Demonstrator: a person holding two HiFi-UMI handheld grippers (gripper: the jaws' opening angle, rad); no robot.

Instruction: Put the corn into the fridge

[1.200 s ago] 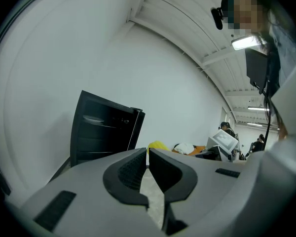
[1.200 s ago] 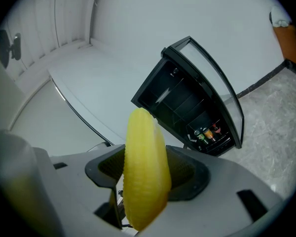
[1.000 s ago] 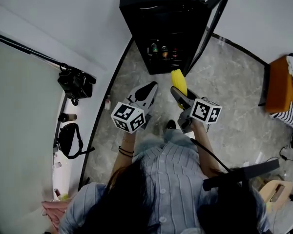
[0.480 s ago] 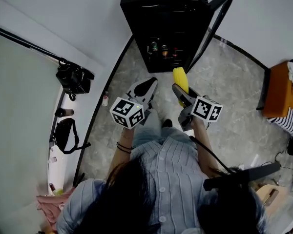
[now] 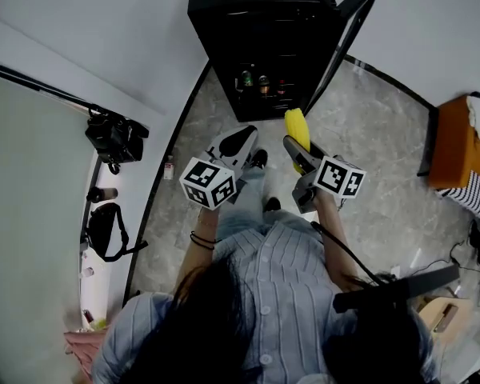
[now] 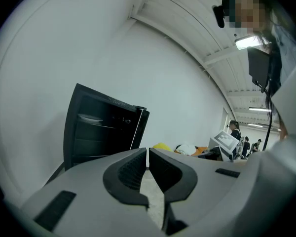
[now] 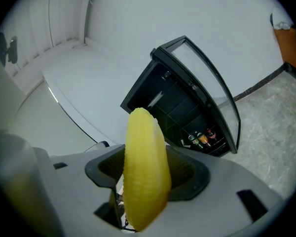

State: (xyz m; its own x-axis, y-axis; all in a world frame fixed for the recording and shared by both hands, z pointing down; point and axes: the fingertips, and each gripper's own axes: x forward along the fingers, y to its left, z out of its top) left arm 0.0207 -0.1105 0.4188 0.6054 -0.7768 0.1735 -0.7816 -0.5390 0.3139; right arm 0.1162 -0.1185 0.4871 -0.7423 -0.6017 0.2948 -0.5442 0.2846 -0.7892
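A yellow ear of corn point(image 7: 145, 172) stands between the jaws of my right gripper point(image 7: 147, 169), which is shut on it; in the head view the corn point(image 5: 297, 129) points at the fridge. The black fridge point(image 5: 264, 38) stands ahead against the white wall, its glass door point(image 5: 348, 30) swung open to the right, a few bottles point(image 5: 261, 82) on its lowest shelf. My left gripper point(image 5: 238, 142) is beside the right one, shut with nothing between its pads point(image 6: 147, 169). Both grippers are still short of the fridge opening point(image 7: 185, 117).
A camera bag point(image 5: 116, 137) and other gear lie along the left wall. An orange seat point(image 5: 456, 150) stands at the right, cables and a small stand point(image 5: 444, 314) at the lower right. Grey marble floor point(image 5: 376, 166) stretches between me and the fridge.
Both grippers and the corn have moved a little closer to the open fridge. The grip on the corn is the same.
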